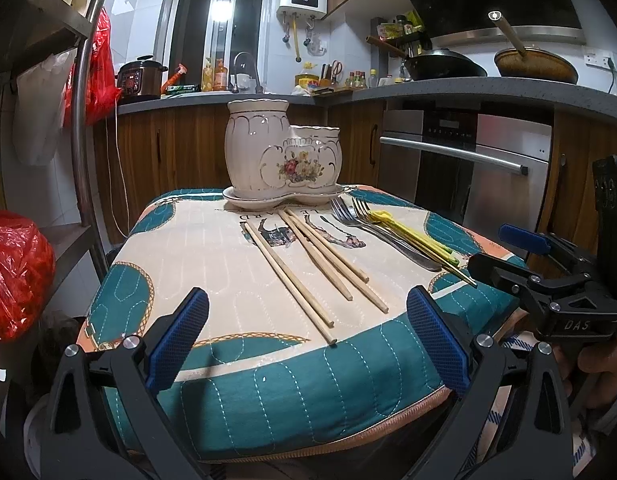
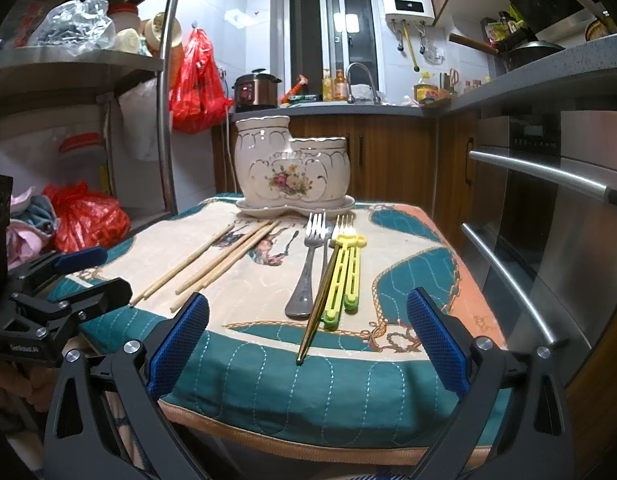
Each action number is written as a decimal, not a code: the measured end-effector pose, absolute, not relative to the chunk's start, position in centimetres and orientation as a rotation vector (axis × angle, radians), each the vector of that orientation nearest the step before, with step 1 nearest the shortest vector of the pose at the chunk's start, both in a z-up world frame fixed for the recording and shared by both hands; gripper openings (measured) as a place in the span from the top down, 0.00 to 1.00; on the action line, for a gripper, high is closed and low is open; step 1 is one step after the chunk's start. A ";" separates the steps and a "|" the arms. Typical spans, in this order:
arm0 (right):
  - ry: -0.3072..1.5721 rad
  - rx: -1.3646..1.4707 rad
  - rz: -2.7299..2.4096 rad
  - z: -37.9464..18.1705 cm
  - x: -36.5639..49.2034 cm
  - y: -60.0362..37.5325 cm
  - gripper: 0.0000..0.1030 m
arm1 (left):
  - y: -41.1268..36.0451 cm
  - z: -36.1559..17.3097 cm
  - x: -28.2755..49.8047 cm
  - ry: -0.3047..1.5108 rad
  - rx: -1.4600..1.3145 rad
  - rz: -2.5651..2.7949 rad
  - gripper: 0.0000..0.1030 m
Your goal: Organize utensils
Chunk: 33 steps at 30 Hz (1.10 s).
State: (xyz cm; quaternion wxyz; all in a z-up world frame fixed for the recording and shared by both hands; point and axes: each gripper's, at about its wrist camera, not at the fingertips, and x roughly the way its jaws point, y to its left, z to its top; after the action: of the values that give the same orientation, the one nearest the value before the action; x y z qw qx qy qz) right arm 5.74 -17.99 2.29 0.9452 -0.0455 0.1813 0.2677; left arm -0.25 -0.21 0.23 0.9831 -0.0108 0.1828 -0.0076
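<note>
A cream ceramic double holder with a flower motif stands on its saucer at the far side of a quilted cushion. In front of it lie several wooden chopsticks. To their right lie metal forks, a gold-handled fork and yellow plastic utensils. My left gripper hovers open at the cushion's near edge, before the chopsticks. My right gripper hovers open before the forks. Each gripper also shows at the side of the other view.
The patterned teal and cream cushion is the work surface. A steel oven front stands to the right. A metal rack with red bags is on the left. Kitchen counter and sink lie behind.
</note>
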 end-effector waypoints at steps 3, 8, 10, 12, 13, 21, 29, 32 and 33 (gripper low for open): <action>0.369 -0.095 0.545 2.3 5.7 -18.0 0.05 | -0.1 0.2 -0.2 0.369 -0.025 -0.016 0.05; 0.366 -0.094 0.545 2.3 5.8 -18.1 0.05 | -0.1 0.2 -0.1 0.369 -0.027 -0.015 0.05; 0.370 -0.087 0.545 2.3 5.8 -18.1 0.05 | -0.1 0.2 -0.1 0.369 -0.028 -0.016 0.05; 0.371 -0.080 0.546 2.2 5.9 -18.1 0.05 | -0.2 0.2 -0.1 0.369 -0.028 -0.016 0.05; 0.370 -0.080 0.546 2.2 5.8 -18.1 0.05 | -0.2 0.2 -0.1 0.369 -0.028 -0.016 0.05; 0.367 -0.084 0.546 2.2 5.8 -18.1 0.05 | -0.1 0.2 0.0 0.368 -0.029 -0.014 0.05; 0.362 -0.098 0.544 2.3 5.7 -18.0 0.05 | -0.1 0.1 0.0 0.370 -0.027 -0.014 0.05; 0.363 -0.095 0.544 2.3 5.7 -18.0 0.05 | 0.0 0.1 0.0 0.372 -0.027 -0.015 0.05; 0.364 -0.092 0.545 2.3 5.7 -18.0 0.05 | 0.0 0.1 0.0 0.373 -0.025 -0.015 0.05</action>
State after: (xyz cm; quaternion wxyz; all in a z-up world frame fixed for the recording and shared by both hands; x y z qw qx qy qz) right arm 5.65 -18.02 2.31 0.9457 -0.0449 0.1788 0.2675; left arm 0.03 0.01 0.09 0.9825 -0.0126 0.1856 -0.0077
